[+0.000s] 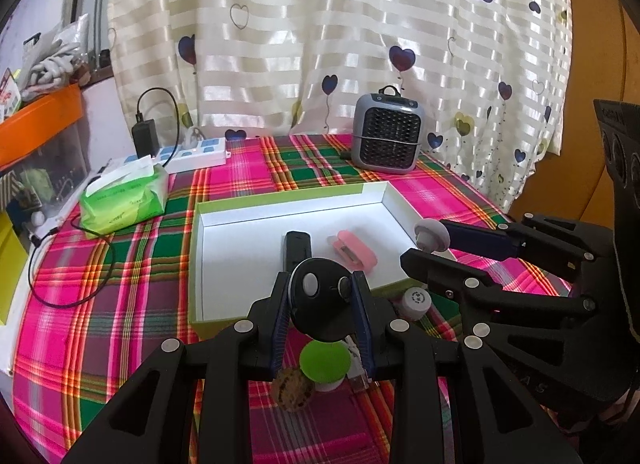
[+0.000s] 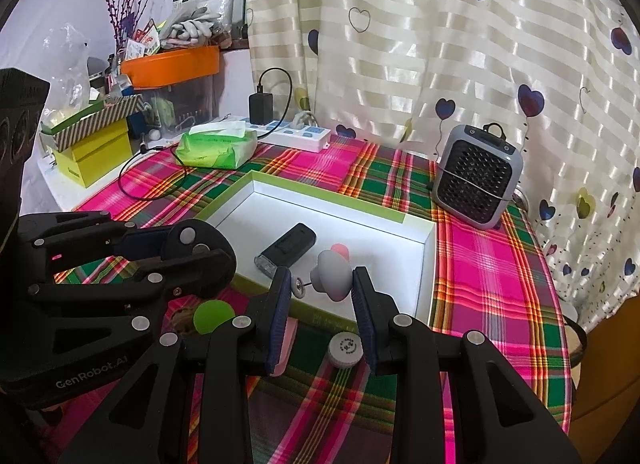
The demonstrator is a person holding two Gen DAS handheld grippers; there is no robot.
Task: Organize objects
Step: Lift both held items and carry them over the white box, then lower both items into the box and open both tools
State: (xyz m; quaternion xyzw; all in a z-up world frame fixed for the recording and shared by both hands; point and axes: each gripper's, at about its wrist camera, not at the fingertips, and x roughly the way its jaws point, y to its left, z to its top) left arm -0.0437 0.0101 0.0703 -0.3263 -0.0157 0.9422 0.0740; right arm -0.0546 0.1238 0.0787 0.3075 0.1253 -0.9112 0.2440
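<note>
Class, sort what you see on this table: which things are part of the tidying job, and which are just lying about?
Part of the job:
- white box
- black disc in left gripper
- grey knob in right gripper
- black stick, pink clip, both boxed
- green cap, white cap, unboxed

Lying about:
- heater
- tissues
- power strip

Soft daylight glowed through the curtain [image 1: 340,44], glare whitened the box [image 2: 428,248] floor, and fisheye edges bent and darkened.

Plaid-clothed table [image 1: 120,304] bears box [image 1: 196,248], heater [image 1: 386,136], tissues [image 1: 124,200].
</note>
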